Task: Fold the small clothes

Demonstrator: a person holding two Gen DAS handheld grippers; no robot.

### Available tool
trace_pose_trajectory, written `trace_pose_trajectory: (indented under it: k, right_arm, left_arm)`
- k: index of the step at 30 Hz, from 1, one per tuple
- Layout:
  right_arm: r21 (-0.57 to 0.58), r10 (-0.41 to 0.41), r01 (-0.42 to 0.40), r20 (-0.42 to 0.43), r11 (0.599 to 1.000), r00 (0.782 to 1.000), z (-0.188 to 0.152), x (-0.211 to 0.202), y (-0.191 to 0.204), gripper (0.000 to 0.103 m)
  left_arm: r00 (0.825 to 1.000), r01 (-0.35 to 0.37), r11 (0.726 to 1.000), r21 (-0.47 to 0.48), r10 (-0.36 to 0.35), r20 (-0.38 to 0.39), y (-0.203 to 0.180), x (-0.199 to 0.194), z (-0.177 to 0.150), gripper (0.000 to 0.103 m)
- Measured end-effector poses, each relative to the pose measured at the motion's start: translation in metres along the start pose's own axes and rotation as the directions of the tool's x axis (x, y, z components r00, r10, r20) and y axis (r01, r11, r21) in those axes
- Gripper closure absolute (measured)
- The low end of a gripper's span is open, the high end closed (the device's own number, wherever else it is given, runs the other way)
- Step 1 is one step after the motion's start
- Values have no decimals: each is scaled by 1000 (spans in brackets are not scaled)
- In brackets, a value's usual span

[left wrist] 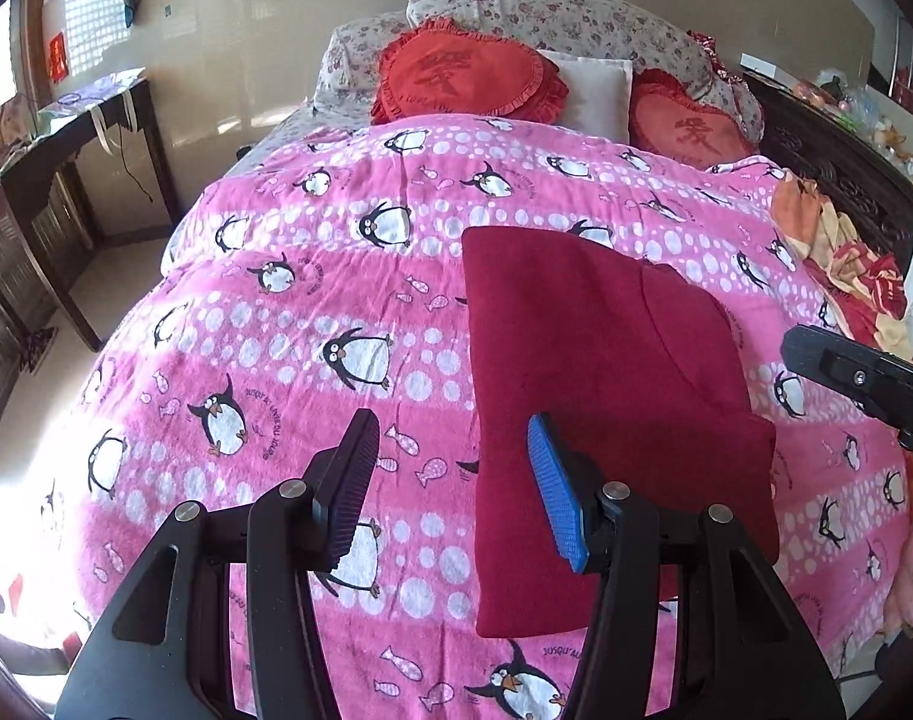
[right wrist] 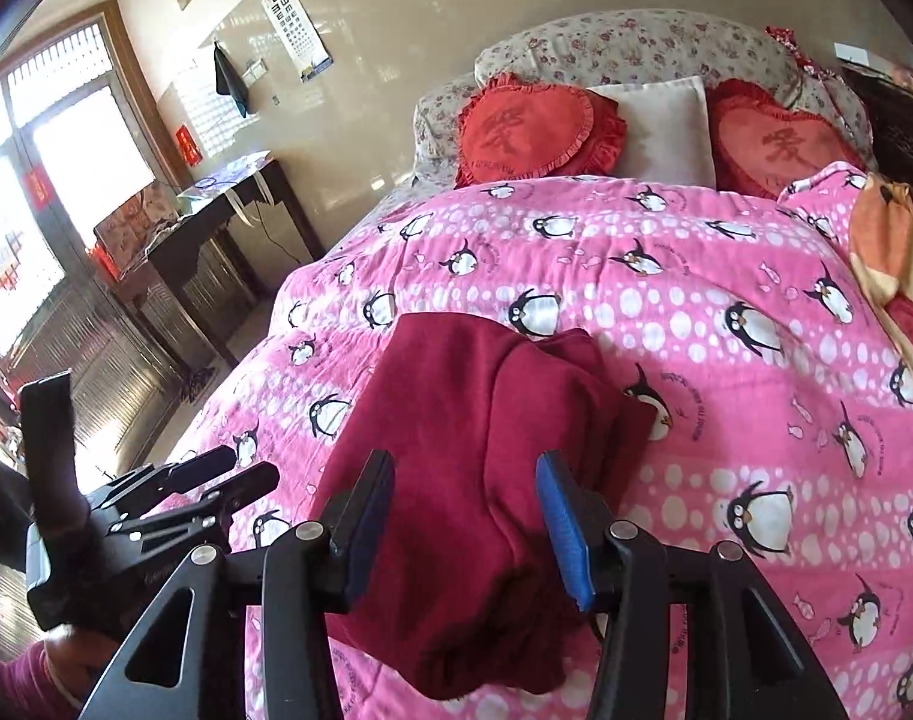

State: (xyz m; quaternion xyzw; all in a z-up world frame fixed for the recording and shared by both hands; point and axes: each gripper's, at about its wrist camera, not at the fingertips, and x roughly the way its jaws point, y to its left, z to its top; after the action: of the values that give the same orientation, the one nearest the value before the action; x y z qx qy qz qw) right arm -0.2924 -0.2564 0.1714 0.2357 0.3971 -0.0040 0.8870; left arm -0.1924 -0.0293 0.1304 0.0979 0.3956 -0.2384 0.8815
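Note:
A dark red garment lies folded into a long rectangle on the pink penguin blanket. It also shows in the right wrist view. My left gripper is open and empty, hovering over the garment's left edge near its close end. My right gripper is open and empty, just above the garment's near part. The right gripper's tip shows at the right of the left wrist view. The left gripper shows at the lower left of the right wrist view.
Two red heart cushions and a white pillow lie at the head of the bed. An orange and red cloth is bunched at the bed's right side. A dark wooden desk stands left of the bed.

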Motion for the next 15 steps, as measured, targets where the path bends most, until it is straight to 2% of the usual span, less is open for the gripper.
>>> trace_pose_trajectory:
  k: [4,7,10,15]
  right_arm:
    - [18,38,-38,-29,999,999,-4,12,8,54]
    - [8,25,-25,-65,1000,998,-8,20,12,54]
    - [0,31,-31,-52,1000,998,-7,18,13,54]
    - [-2,15,-15,-62,1000,998,-1,22,11,54]
  left_arm:
    - [1000,23,1000,-13,-23,5,0,-2,-2,51]
    - [1000,28,1000,-7,-28,2,-3,-4,0,51]
    - [999,29,1000,3,-29,28,-6,-8,1,51]
    - [1000,8,1000,20,-8,23,-5,-2,7,51]
